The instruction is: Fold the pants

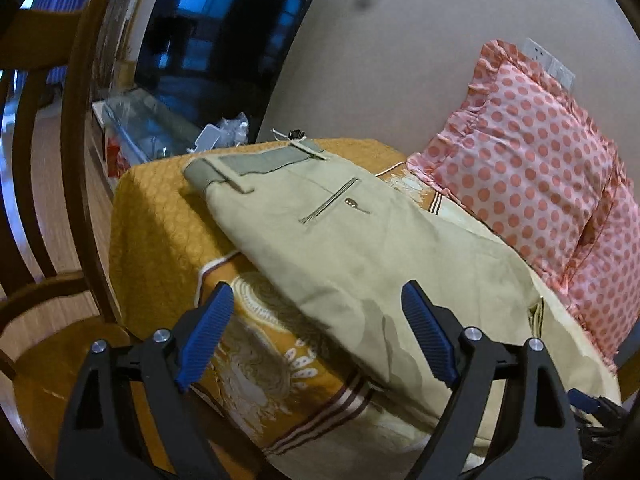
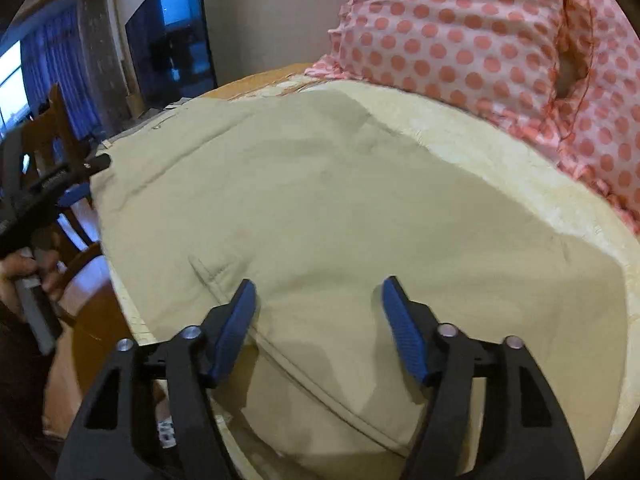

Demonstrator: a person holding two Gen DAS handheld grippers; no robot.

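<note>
We have open air above the khaki pants (image 1: 360, 248), which lie flat across the yellow bedspread (image 1: 160, 216), so a gripper could pass over them unhindered. To the right, the pink polka-dot pillow (image 1: 532, 168) rises against the wall and touches the pants' far edge, blocking that side. On our left a wooden chair (image 1: 76, 128) stands just beside the bed's edge, narrowing the way in there.

Cloth, plastic and wood under my 2 cameras

I see matt beige woven pants (image 1: 360, 248), a quilted mustard bedspread (image 1: 160, 216), a thin polka-dot cloth pillow (image 1: 532, 160), ribbed blue plastic pads (image 2: 236, 328) and a glossy wooden chair (image 1: 52, 184).
</note>
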